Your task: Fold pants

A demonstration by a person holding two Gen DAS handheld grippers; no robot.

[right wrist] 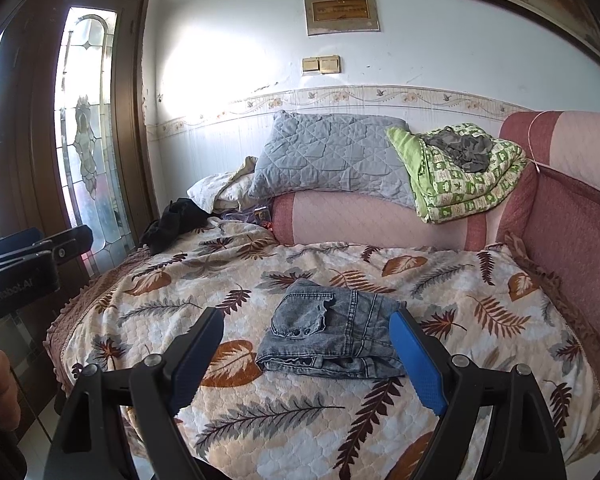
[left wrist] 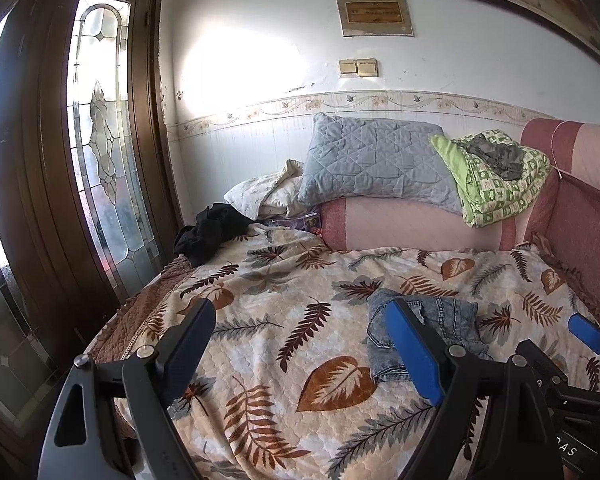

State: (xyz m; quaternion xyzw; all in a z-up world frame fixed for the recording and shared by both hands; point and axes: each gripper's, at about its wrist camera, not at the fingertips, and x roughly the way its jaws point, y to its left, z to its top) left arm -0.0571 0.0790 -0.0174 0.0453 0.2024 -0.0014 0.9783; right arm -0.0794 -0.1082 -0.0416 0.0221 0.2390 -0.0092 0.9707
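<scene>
A pair of grey-blue denim pants (right wrist: 332, 332) lies folded into a small bundle on the leaf-patterned bedspread (right wrist: 300, 420); it also shows in the left wrist view (left wrist: 432, 328), partly behind a blue finger. My left gripper (left wrist: 300, 312) is open and empty, held above the bed to the left of the pants. My right gripper (right wrist: 306, 320) is open and empty, held just in front of the pants, apart from them. The right gripper's blue finger (left wrist: 588, 334) shows at the right edge of the left wrist view.
A grey quilted pillow (right wrist: 332, 160) and a green patterned blanket (right wrist: 460, 176) rest on a pink bolster (right wrist: 360, 220) at the back. A black garment (right wrist: 172, 224) lies at the bed's far left corner. A wooden door with glass panels (right wrist: 84, 120) stands left. Pink headboard (right wrist: 572, 216) on the right.
</scene>
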